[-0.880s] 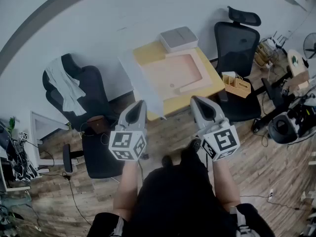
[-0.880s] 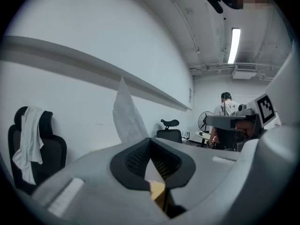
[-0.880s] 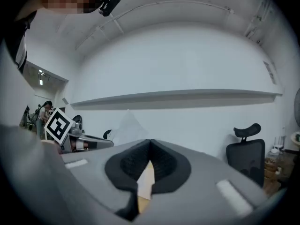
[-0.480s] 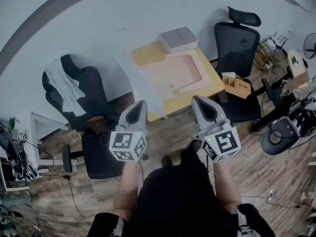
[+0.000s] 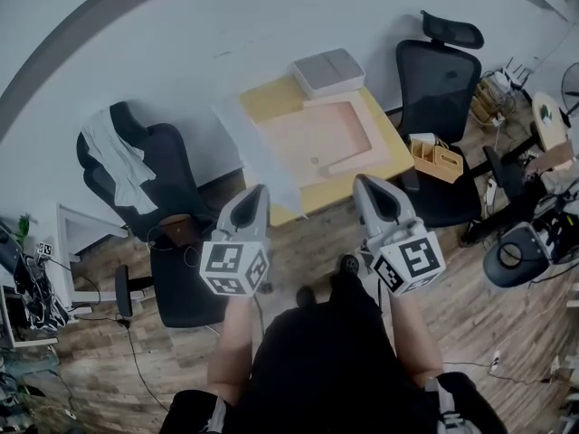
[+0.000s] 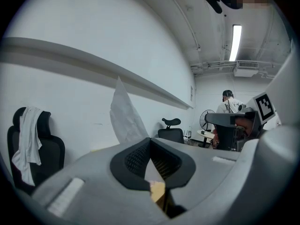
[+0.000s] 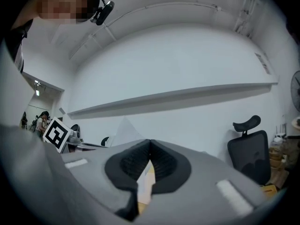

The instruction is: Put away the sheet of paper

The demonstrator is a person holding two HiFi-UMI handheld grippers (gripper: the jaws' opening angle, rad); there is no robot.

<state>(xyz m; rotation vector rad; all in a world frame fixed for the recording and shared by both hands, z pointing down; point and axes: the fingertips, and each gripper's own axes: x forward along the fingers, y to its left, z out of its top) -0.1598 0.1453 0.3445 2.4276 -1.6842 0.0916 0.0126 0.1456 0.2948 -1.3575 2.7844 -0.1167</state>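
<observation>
Standing pale translucent sheet of paper (image 5: 258, 147), corner up, by table (image 5: 265, 99); left gripper (image 5: 256, 191), right gripper (image 5: 363, 182) both closed.

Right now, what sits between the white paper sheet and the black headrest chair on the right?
The square yellow wooden table with a flat pink tray on it; the head view shows this.

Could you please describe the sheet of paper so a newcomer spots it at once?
Find the yellow table between black chairs. Along its left edge rises the sheet of paper: thin, pale, upright, while the pink tray and grey box lie flat.
</observation>
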